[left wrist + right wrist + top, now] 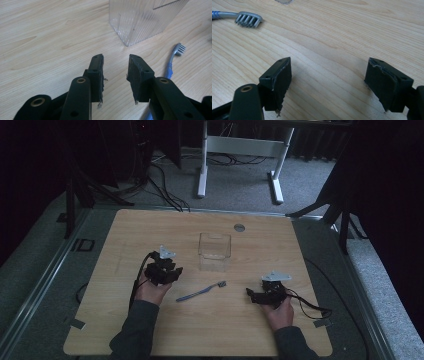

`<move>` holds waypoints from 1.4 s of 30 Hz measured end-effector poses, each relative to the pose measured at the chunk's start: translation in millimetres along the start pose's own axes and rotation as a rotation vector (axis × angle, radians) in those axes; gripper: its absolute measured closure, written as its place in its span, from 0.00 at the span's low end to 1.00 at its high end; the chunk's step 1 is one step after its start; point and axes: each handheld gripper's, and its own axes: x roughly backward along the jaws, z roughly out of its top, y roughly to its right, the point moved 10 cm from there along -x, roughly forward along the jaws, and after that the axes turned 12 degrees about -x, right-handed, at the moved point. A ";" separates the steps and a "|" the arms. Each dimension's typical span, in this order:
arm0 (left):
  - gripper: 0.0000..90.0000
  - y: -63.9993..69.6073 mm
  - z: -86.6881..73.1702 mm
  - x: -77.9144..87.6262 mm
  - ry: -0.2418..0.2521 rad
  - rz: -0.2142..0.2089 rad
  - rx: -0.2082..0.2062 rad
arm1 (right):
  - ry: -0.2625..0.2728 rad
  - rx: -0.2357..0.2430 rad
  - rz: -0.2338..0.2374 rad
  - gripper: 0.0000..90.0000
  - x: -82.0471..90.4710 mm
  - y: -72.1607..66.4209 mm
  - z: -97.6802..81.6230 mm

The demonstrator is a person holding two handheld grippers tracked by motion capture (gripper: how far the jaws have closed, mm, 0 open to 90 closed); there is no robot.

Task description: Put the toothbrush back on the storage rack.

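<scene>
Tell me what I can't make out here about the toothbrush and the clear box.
- Toothbrush lower handle: left gripper view, hidden behind that tool's own jaw.
- Toothbrush handle: right gripper view, cut off by the left edge.
- Clear box top and inside: left gripper view, cut off by the top edge.
- Box contents: high view, too dim and small to tell.

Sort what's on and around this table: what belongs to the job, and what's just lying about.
In the job:
toothbrush
clear container
left gripper, open
right gripper, open

Lying about:
grey disc set in the tabletop
white desk frame on the floor
cables on the carpet
</scene>
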 end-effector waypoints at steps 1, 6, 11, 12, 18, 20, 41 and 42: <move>0.72 0.9 0.3 -0.4 0.001 -0.001 -0.001 | 0.000 0.000 0.000 0.23 0.0 0.0 0.0; 0.72 3.5 1.2 -1.3 -0.003 -0.008 -0.011 | 0.000 0.000 0.000 0.23 0.0 0.0 0.0; 0.72 7.4 1.9 -3.2 -0.006 -0.021 -0.017 | 0.000 0.000 0.000 0.23 0.0 0.0 0.0; 0.72 8.2 2.3 -3.5 -0.005 -0.025 -0.021 | 0.000 0.000 0.000 0.23 0.0 0.0 0.0; 0.72 12.2 2.6 -4.8 -0.009 -0.037 -0.045 | 0.000 -0.001 0.000 0.23 0.0 0.0 0.0; 0.72 13.4 3.2 -5.1 -0.010 -0.039 -0.049 | 0.000 0.000 0.000 0.23 0.0 0.0 0.0; 0.72 27.5 8.7 -8.4 -0.030 -0.074 -0.098 | -0.001 -0.002 0.000 0.23 0.1 -0.2 0.0; 0.72 28.2 8.6 -9.0 -0.030 -0.075 -0.099 | -0.001 -0.002 0.000 0.23 0.1 -0.2 -0.1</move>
